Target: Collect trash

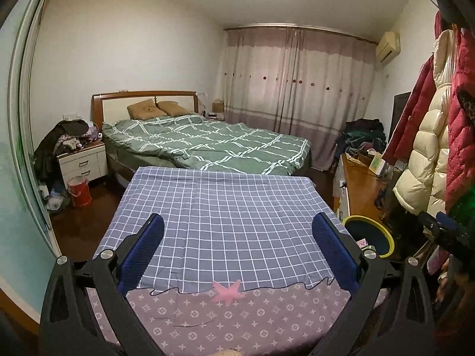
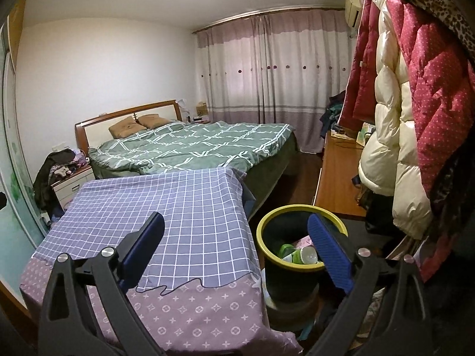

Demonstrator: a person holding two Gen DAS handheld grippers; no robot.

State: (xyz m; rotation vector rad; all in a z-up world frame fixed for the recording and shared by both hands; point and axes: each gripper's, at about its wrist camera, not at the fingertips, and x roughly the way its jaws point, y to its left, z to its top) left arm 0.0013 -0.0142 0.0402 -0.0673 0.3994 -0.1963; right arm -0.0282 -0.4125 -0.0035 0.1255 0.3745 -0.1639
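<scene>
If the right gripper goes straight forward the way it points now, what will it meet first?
Probably the far right corner of the checked cloth on the table. The right gripper is open and empty, above the gap between the cloth and the yellow-rimmed bin. Depth is unclear, so it may pass over toward the bed.

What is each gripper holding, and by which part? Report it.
Nothing is held. The left gripper is open over the checked cloth, with only cloth between its fingers. The right gripper is open beside the bin, gripping nothing.
</scene>
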